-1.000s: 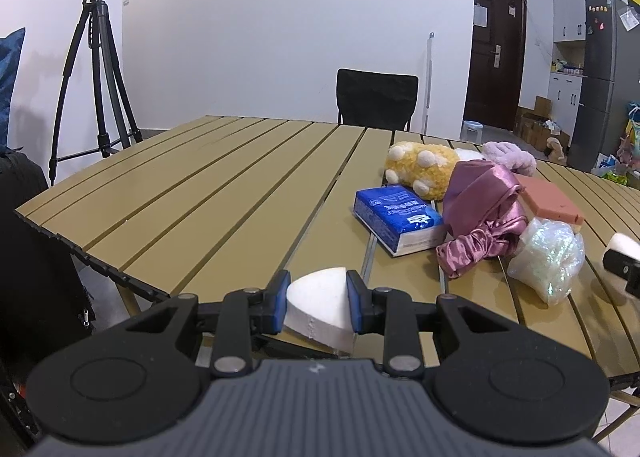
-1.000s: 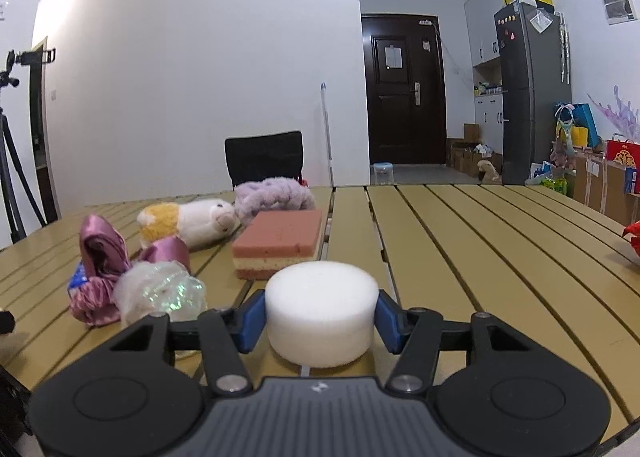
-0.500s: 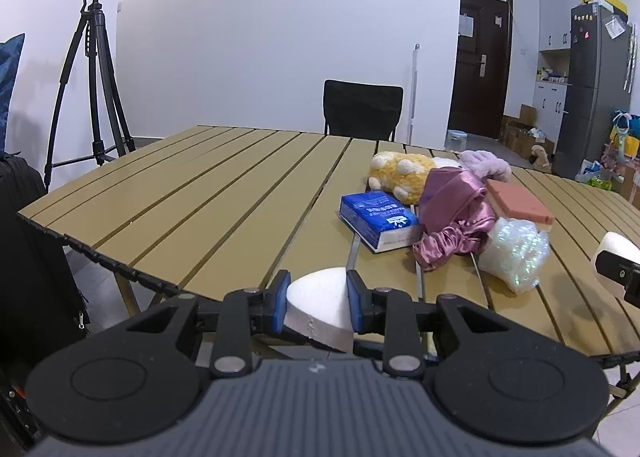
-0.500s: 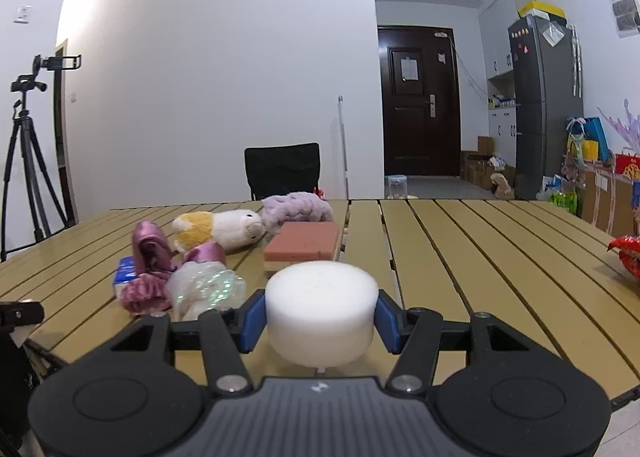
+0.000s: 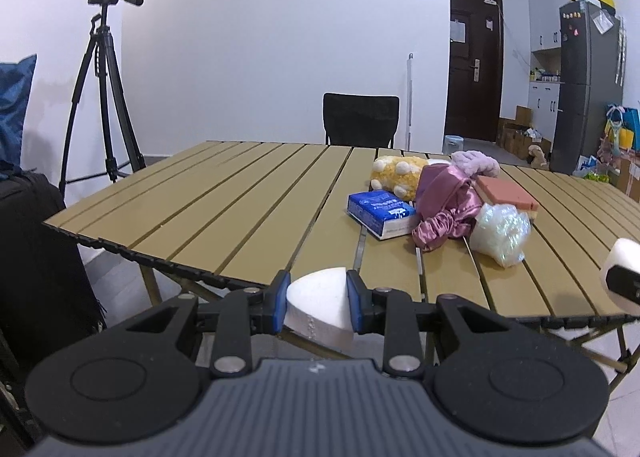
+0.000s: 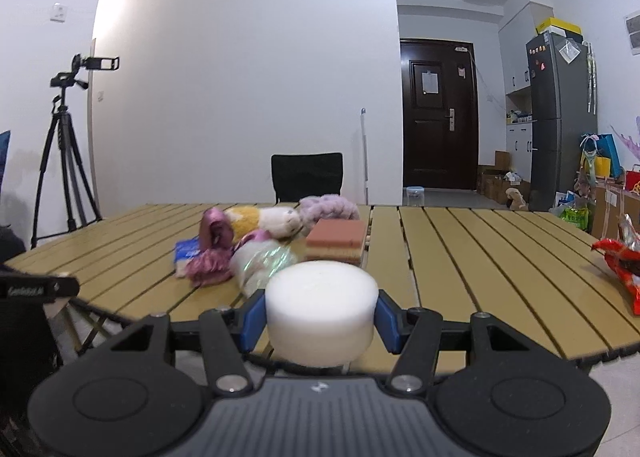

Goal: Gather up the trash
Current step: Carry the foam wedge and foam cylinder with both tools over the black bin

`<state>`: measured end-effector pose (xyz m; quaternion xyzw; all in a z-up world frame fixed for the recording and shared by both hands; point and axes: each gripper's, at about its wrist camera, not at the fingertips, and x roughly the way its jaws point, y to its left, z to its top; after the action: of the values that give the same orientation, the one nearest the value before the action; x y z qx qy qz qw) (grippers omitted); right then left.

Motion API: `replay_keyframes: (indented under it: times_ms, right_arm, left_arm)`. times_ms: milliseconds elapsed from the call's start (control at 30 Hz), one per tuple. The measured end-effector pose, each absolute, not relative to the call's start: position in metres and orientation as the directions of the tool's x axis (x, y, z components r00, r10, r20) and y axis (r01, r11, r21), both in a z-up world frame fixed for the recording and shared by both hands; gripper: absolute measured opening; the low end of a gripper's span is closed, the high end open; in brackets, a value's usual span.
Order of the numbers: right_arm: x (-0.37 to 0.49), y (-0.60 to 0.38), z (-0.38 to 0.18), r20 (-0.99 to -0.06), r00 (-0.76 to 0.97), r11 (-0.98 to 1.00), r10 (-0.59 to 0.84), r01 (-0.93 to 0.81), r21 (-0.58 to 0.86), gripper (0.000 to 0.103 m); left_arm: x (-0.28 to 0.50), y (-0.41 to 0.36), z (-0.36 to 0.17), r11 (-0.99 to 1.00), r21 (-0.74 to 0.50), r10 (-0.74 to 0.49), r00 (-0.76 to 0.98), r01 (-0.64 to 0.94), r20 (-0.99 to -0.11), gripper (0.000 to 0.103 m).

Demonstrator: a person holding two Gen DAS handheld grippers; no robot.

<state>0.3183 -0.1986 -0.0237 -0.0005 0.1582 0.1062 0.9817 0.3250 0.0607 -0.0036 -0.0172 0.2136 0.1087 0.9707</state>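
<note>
My left claw (image 5: 318, 307) pinches a wedge of white foam (image 5: 320, 307) and my right claw (image 6: 320, 317) a round foam puck (image 6: 321, 309), both off the near edge of the counter (image 5: 248, 209), so any slackened squeeze drops them to the floor.

We locate the desk (image 5: 248, 197) ahead of both tongs. A cluster lies on its right half in the left wrist view: the tissue pack (image 5: 380, 211) at the left, the plush toy (image 5: 396, 173) behind it, the satin cloth (image 5: 446, 203) beside the pack, the sponge block (image 5: 506, 193) to the right, and the crinkled bag (image 5: 500, 233) nearest us. A chair (image 5: 360, 119) stands behind the desk. A tripod (image 5: 102, 97) stands at the far left. A snack wrapper (image 6: 620, 265) lies at the desk's right edge.
</note>
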Motion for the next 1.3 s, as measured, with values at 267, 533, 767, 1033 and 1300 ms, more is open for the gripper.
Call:
replay_keyframes:
  times_ms: [267,533,767,1033,1300]
  right_arm:
    - [0.280,-0.193,-0.040,-0.344,0.912,0.973,0.222,-0.230,0.017,0.055]
    - [0.257,-0.183,-0.062,-0.410,0.883,0.968,0.229,-0.252,-0.001,0.055]
    - [0.240,-0.176,-0.087,-0.483,0.845,0.965,0.230,-0.262,0.000,0.055]
    - [0.231,-0.170,-0.116,-0.567,0.797,0.959,0.208,-0.281,-0.044,0.055]
    - [0.240,-0.174,-0.141,-0.635,0.753,0.961,0.172,-0.271,-0.061,0.055]
  left_arm:
    - [0.294,0.056,-0.011,0.983,0.029,0.179,0.887,-0.184,-0.425,0.030]
    - [0.264,0.046,-0.026,0.990,0.042,0.139,0.879,-0.135,-0.456,0.030]
    - [0.249,0.038,-0.044,0.994,0.062,0.113,0.858,-0.095,-0.501,0.030]
    - [0.239,0.031,-0.068,0.994,0.100,0.099,0.828,-0.052,-0.552,0.030]
    - [0.246,0.027,-0.095,0.989,0.145,0.120,0.781,-0.038,-0.613,0.030]
